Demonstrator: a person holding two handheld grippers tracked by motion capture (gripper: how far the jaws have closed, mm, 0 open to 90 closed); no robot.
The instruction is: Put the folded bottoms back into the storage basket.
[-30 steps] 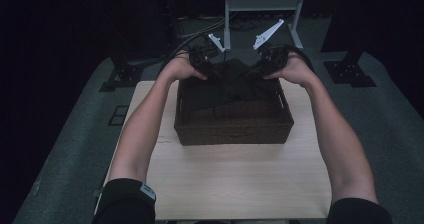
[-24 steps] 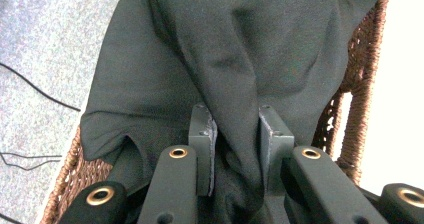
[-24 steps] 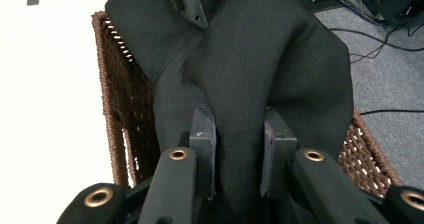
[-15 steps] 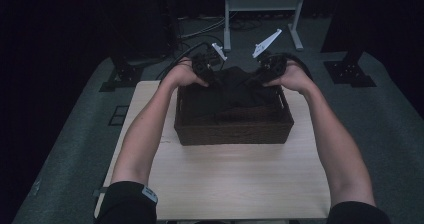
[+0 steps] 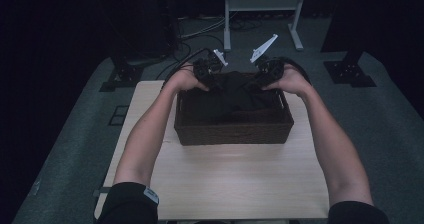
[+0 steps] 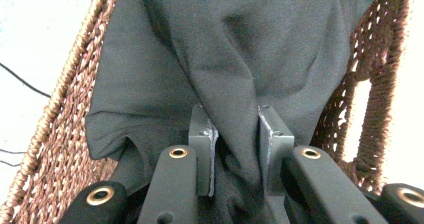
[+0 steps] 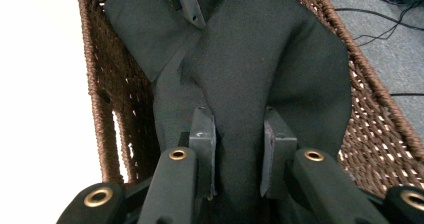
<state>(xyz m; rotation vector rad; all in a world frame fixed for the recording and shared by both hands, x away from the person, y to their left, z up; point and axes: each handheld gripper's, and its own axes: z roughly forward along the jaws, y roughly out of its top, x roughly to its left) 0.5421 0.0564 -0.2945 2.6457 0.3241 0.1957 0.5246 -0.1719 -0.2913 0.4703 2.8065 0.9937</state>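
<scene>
A dark woven basket (image 5: pixel 232 132) stands on a light wooden table (image 5: pixel 220 184). A black cloth (image 5: pixel 232 96) drapes down into the basket from both grippers. My left gripper (image 5: pixel 216 79) sits over the basket's far left rim, shut on a bunched fold of the cloth (image 6: pixel 220 59). My right gripper (image 5: pixel 256 80) is over the far right rim, shut on another fold of the cloth (image 7: pixel 250 69). In the left gripper view the wicker wall (image 6: pixel 55 134) rises on both sides of the cloth. The right gripper view shows the basket's side (image 7: pixel 107 99) close on the left.
Beyond the table lies grey carpet with cables (image 5: pixel 192 31) and a metal frame's legs (image 5: pixel 262 14). Black stand feet (image 5: pixel 117 79) rest on the floor at both far corners. The near half of the table is bare wood.
Both hands have come down toward the basket with the cloth, and more of the cloth now lies inside it.
</scene>
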